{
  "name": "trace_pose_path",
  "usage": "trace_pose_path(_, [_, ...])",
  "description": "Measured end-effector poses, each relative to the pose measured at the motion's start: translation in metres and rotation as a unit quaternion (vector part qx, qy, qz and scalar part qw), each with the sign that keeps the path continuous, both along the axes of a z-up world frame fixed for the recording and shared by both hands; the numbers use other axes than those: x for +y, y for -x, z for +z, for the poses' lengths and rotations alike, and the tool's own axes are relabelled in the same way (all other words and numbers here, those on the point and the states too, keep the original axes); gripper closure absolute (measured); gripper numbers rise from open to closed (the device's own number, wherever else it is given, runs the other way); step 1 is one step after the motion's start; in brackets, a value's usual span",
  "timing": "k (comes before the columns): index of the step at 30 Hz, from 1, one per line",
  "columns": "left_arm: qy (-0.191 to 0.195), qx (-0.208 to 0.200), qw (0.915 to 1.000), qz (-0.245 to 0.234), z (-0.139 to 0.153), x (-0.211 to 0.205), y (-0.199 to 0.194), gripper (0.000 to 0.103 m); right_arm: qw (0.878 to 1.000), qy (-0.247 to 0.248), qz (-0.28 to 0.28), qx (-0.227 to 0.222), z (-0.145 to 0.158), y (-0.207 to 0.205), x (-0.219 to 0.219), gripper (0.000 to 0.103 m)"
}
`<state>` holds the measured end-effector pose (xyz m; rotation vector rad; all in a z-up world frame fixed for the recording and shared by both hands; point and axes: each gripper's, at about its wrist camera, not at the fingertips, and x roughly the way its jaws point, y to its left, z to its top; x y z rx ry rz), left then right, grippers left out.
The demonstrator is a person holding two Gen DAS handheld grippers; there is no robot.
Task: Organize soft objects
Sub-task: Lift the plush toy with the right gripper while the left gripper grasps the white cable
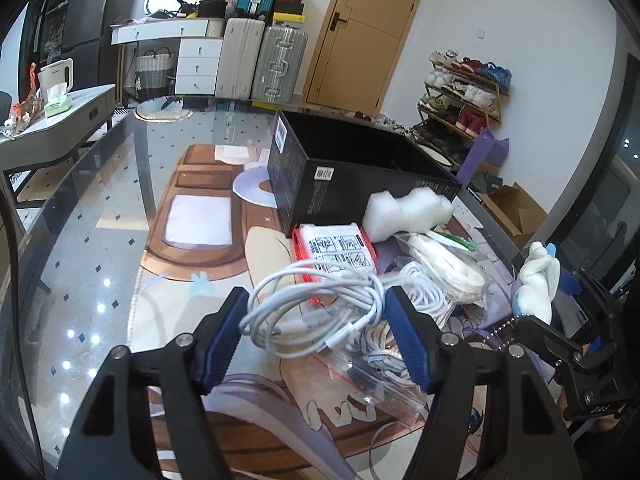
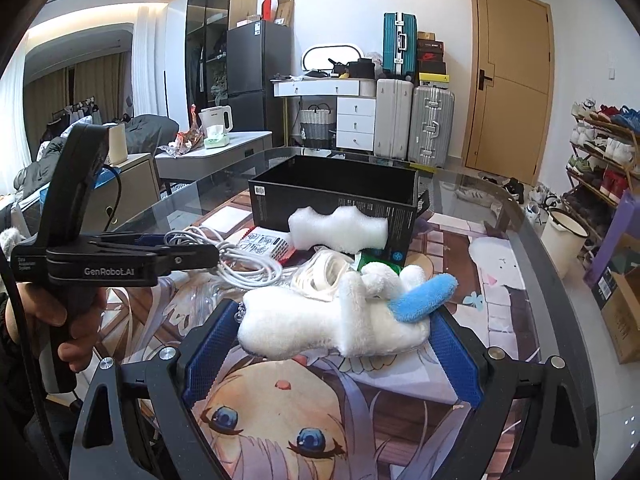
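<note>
One plush toy (image 2: 340,328), one foam piece (image 2: 338,232), one box (image 2: 336,196).

On the desk (image 2: 500,208) I see the open box (image 2: 336,196) standing at the back, and the foam piece (image 2: 338,230) leans just before its front wall. Before the foam lies the printed packet (image 1: 334,252), to its right the bag of cords (image 1: 440,272), and the coiled cable (image 1: 316,308) lies between the fingers (image 1: 224,332) of my left gripper (image 1: 316,340). To the right of this heap, the plush toy (image 2: 340,320) sits between the fingers (image 2: 208,356) of my right gripper (image 2: 328,354).
</note>
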<state>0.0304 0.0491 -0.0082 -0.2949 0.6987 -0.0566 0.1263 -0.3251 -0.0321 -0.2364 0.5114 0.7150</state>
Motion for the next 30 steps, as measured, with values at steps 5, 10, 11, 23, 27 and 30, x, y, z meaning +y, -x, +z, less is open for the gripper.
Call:
trace_pose_path(5, [-0.002, -0.009, 1.0000, -0.003, 0.006, 0.003, 0.004, 0.039, 1.000, 0.001, -0.001, -0.003, 0.001, -0.002, 0.000, 0.009])
trace_pose_path(10, [0.011, 0.001, 0.9999, -0.010, 0.003, 0.008, 0.003, 0.036, 1.000, 0.002, 0.000, -0.002, 0.002, -0.002, 0.000, 0.009])
trace_pose_path(11, [0.006, 0.004, 0.9999, -0.010, 0.003, 0.007, 0.003, 0.036, 1.000, 0.003, 0.000, -0.002, 0.003, -0.002, 0.000, 0.009])
trace_pose_path(23, [-0.084, 0.012, 0.9948, -0.056, 0.001, -0.015, 0.002, 0.004, 1.000, 0.000, -0.004, 0.002, 0.002, -0.006, -0.003, 0.009])
trace_pose_path(27, [-0.108, 0.029, 0.9920, -0.059, -0.006, -0.022, -0.008, 0.005, 1.000, -0.001, -0.004, 0.003, 0.001, -0.007, -0.003, 0.009])
trace_pose_path(30, [-0.093, 0.046, 0.9923, -0.067, -0.011, -0.021, -0.016, 0.013, 1.000, 0.000, -0.005, 0.003, 0.000, -0.007, -0.003, 0.009])
